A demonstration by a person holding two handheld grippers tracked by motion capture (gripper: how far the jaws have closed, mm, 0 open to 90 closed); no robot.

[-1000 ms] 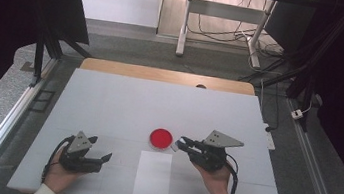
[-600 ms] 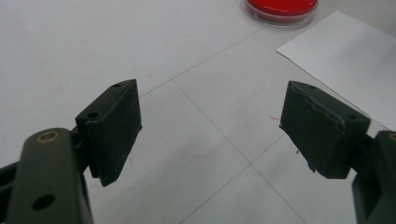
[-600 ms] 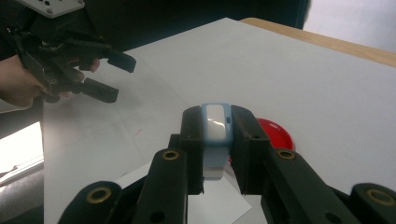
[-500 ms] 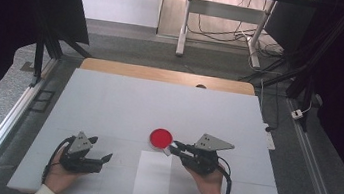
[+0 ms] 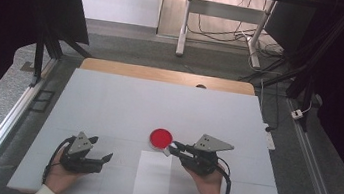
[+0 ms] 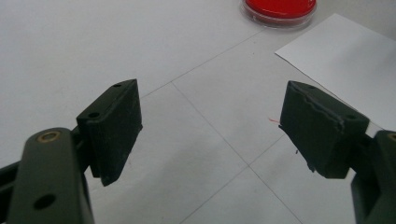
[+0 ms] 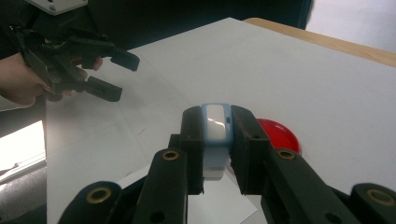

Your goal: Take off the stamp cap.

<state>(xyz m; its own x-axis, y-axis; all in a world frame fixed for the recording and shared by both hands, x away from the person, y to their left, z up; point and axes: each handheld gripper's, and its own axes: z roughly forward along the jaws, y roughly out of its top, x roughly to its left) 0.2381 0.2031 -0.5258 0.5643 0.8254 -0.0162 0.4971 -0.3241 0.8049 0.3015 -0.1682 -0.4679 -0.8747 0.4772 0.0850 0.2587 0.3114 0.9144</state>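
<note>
- Small pale-blue and white block [image 7: 215, 135] clamped upright between the jaws of the right gripper [image 7: 215, 140], blue rim framing a glossy white face, lower end close above the sheet of white paper [image 7: 224, 205].
- Seen from the high view as a pale tip [image 5: 168, 151] at the front of the right gripper [image 5: 175, 148], just beside the red dish [image 5: 160, 138] and over the far right corner of the paper [image 5: 153, 175].
- Red dish [image 7: 280, 135] resting flat on the surface right behind the clamped block, partly hidden by one jaw; clear rim and red filling visible at the top of the left gripper view [image 6: 279, 8].
- Right hand [image 5: 207, 180] wrapped around the gripper body from below, grey three-cornered plate [image 5: 212, 143] on top, cable looping back toward the wrist.
- Left gripper [image 5: 101, 160] well apart on the near left of the surface, jaws spread wide and holding nothing, bare surface between them [image 6: 210, 126]; held low in the left hand [image 5: 60, 175].
- Corner of the paper [image 6: 341, 70] beyond the left gripper's jaws in its own view.
- Pale grey surface [image 5: 159, 105] marked with thin grid lines, wooden edge along the far side [image 5: 162, 75].
</note>
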